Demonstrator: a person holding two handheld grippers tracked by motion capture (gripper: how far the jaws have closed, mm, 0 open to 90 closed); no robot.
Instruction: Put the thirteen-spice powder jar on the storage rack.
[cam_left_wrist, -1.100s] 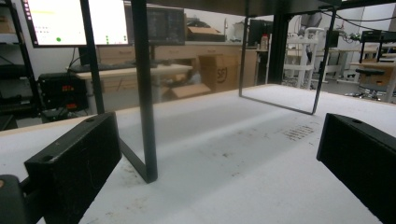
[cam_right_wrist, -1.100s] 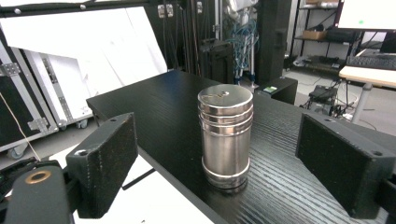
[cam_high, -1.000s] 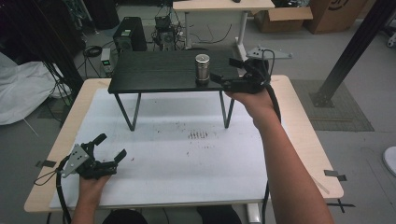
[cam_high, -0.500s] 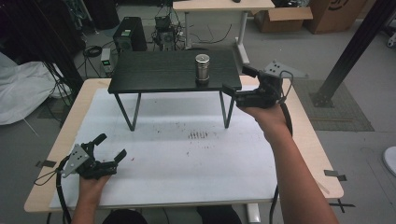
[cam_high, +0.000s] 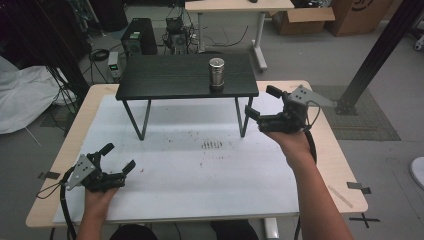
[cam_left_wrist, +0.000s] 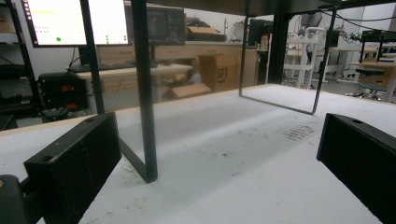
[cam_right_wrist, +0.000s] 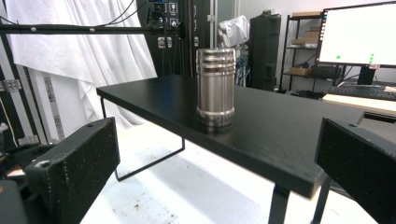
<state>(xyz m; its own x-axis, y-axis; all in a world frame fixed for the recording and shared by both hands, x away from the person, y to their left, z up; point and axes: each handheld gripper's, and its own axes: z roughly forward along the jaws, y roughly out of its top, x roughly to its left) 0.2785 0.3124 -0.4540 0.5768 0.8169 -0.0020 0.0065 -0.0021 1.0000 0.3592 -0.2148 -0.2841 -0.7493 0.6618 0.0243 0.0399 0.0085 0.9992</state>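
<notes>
A ribbed metal cylinder (cam_high: 216, 73) (cam_right_wrist: 215, 87) stands upright on a low black shelf (cam_high: 170, 77) (cam_right_wrist: 280, 126) at the back of the white table (cam_high: 200, 170). My right gripper (cam_high: 262, 102) is open with nothing in it, off the shelf's right front corner, and its jaws point left toward the cylinder. At the table's near left corner my left gripper (cam_high: 120, 157) is open and holds nothing. Its view looks under the shelf at a thin black leg (cam_left_wrist: 142, 88) over the white surface.
A patch of dark marks (cam_high: 212, 145) lies mid-table. Beyond the table are a computer tower (cam_high: 140, 35), a desk (cam_high: 240, 6), cardboard boxes (cam_high: 310, 20) and a black post (cam_high: 380, 55). A white sheet (cam_high: 20, 97) hangs at the left.
My right gripper has drawn back from the cylinder on the shelf, moving right and toward me, off the shelf's corner. The left gripper has stayed where it was.
</notes>
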